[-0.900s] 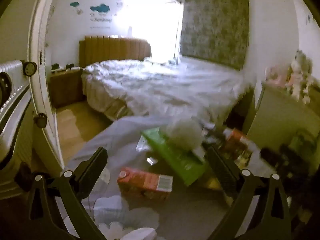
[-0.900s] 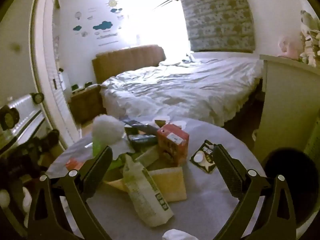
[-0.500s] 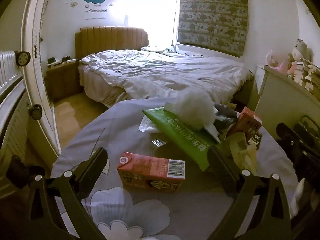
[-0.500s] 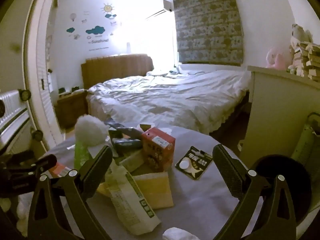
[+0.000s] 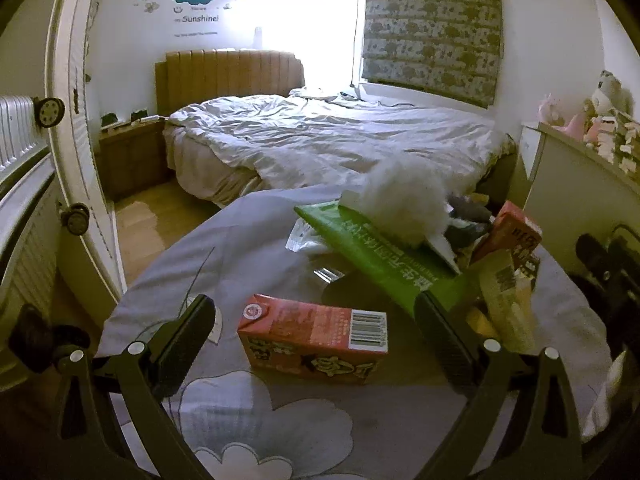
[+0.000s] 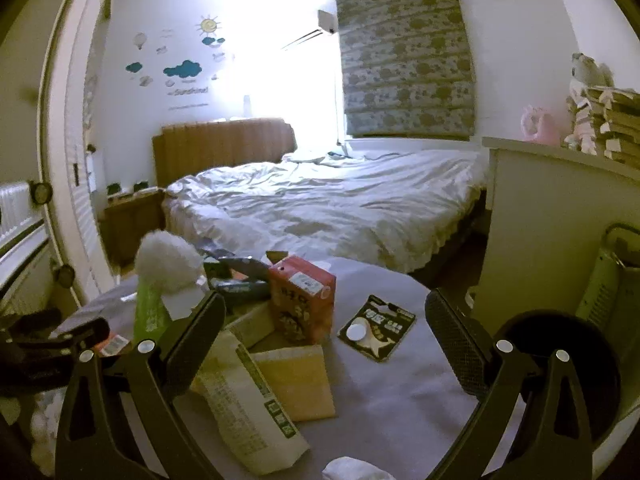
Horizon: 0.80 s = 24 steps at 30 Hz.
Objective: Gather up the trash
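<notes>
Trash is piled on a round table with a grey cloud-print cloth [image 5: 248, 248]. An orange drink carton [image 5: 316, 338] lies on its side straight ahead of my left gripper [image 5: 316, 320], which stands open with nothing between its fingers. Behind it a green packet [image 5: 384, 256] carries a white fluffy ball [image 5: 408, 200]. My right gripper [image 6: 324, 316] is open too, above an upright orange carton [image 6: 302, 296], a tan envelope [image 6: 296, 380], a white paper bag [image 6: 248, 396] and a black card with a white disc [image 6: 376, 328]. The left gripper [image 6: 60, 340] shows at the right wrist view's left edge.
A bed with white bedding [image 5: 340, 136] lies beyond the table. A white cabinet [image 6: 552, 216] stands to the right, with stacked items and toys on top. A radiator [image 5: 20, 128] and white door frame [image 5: 76, 120] are at left. A black round object [image 6: 560, 368] sits at the table's right edge.
The left wrist view has steadied and come nearer the lying orange carton, which now looks larger. The right gripper has tilted up slightly; the pile sits lower in its view. Both stay open.
</notes>
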Tool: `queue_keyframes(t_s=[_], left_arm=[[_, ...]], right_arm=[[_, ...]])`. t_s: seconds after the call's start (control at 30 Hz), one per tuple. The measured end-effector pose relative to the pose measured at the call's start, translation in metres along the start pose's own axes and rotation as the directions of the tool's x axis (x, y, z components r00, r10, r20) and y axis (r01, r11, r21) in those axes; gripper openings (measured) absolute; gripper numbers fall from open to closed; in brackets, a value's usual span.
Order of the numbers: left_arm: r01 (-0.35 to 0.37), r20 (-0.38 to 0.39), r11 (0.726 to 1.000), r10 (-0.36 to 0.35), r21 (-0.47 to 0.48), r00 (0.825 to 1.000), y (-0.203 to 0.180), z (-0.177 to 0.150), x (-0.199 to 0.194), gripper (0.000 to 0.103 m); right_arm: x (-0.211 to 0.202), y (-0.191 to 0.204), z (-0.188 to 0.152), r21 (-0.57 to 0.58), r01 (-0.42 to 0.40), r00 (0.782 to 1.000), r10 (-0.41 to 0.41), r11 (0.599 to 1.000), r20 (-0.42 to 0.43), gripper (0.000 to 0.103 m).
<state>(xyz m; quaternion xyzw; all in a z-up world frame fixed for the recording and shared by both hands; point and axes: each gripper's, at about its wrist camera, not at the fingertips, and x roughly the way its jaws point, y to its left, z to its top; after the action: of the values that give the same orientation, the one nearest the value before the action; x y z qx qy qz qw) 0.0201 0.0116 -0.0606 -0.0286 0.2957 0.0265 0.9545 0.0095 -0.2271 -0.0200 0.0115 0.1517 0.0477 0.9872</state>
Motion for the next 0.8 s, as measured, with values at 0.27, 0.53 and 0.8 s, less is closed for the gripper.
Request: queue_keyframes(t_s=[0.27, 0.53, 0.8], left_arm=[[-0.021, 0.013, 1.000, 0.020, 0.006, 1.000, -0.0041, 0.0012, -0.0009, 0.098], [-0.020, 0.020, 1.000, 0.020, 0.005, 1.000, -0.0044, -0.0001, -0.0012, 0.098], [-0.021, 0.022, 1.000, 0.020, 0.014, 1.000, -0.0053, 0.0002, 0.0002, 0.098]], right_arm=[[-0.0019, -0.0025, -0.0006, 0.017, 0.006, 1.000, -0.007, 1.000, 0.012, 0.099], [-0.0029, -0.0044, -0.0007, 0.019, 0.009, 1.000, -0.010, 1.000, 0.021, 0.099], [-0.0030, -0.0042, -0.0008, 0.017, 0.009, 1.000, -0.010, 1.000, 0.021, 0.099]])
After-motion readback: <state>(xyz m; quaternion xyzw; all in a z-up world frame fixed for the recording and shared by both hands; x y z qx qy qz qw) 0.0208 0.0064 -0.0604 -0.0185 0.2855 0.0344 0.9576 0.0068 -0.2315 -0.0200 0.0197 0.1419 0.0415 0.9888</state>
